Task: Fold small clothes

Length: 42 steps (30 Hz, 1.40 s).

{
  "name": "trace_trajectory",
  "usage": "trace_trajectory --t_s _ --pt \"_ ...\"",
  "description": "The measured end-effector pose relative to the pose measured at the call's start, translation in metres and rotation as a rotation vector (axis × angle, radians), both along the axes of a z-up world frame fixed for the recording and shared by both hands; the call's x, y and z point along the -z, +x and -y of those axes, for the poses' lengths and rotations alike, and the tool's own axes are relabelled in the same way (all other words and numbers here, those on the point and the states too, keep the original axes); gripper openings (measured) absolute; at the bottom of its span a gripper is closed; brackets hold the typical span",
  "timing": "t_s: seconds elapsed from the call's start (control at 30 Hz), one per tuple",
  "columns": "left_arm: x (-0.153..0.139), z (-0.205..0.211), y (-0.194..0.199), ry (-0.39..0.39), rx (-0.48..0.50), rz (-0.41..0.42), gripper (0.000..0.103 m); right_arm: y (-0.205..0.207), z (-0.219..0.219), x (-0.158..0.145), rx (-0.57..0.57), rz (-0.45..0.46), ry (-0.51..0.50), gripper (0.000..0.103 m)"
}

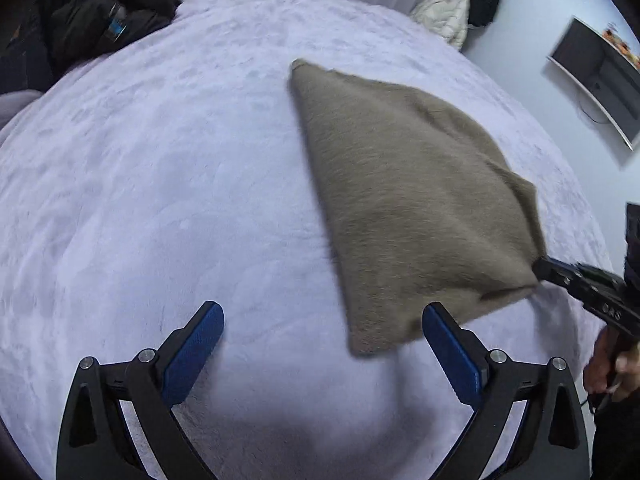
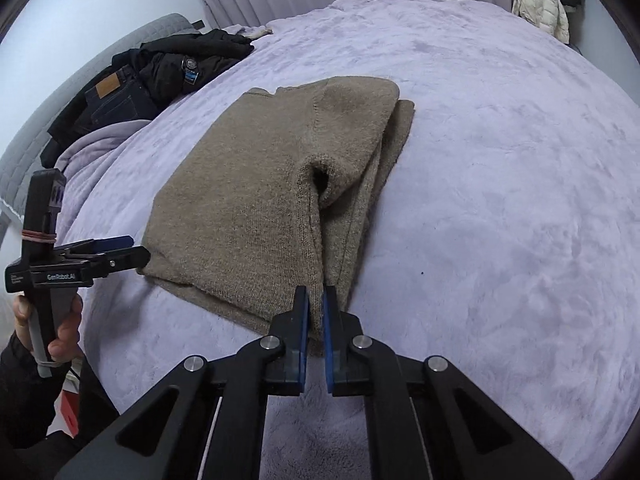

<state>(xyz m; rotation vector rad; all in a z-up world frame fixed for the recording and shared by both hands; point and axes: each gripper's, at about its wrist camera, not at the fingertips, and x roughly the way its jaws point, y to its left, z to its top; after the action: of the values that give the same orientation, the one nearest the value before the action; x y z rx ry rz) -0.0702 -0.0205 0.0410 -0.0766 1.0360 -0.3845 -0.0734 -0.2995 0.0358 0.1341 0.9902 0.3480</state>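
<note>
A taupe knit sweater (image 2: 256, 208) lies partly folded on the lilac bedspread (image 2: 500, 200), one sleeve folded over its right side. It also shows in the left wrist view (image 1: 408, 200). My right gripper (image 2: 316, 300) is shut on the sweater's near hem corner; it shows from the side in the left wrist view (image 1: 540, 268). My left gripper (image 1: 324, 316) is open and empty, just off the sweater's near corner. In the right wrist view it (image 2: 136, 250) sits at the sweater's left corner.
A black jacket (image 2: 192, 64) and dark jeans (image 2: 116, 104) are piled at the bed's far left. A cream puffer jacket (image 2: 540, 0) hangs at the far right. A wall-mounted screen (image 1: 600, 76) is on the right wall.
</note>
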Motion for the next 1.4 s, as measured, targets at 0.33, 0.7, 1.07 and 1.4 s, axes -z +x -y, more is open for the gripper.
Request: trace_trajectory --t_s 0.33,0.7,1.07,1.4 --pt "0.018 0.055 -0.006 0.201 0.079 0.036 0.1 0.001 -0.019 -0.018 -0.061 0.047 -0.016 0.018" --pt "0.02 0.019 0.003 0.051 -0.043 0.005 0.1 0.031 -0.016 0.008 -0.103 -0.043 0.159 0.039" --pt "0.01 0.001 0.0 0.077 -0.126 0.033 0.1 0.001 -0.017 -0.044 -0.12 0.065 0.175 0.005" --pt "-0.041 -0.001 -0.012 -0.013 0.041 0.107 0.1 0.007 0.024 -0.03 -0.032 0.033 0.206 0.041"
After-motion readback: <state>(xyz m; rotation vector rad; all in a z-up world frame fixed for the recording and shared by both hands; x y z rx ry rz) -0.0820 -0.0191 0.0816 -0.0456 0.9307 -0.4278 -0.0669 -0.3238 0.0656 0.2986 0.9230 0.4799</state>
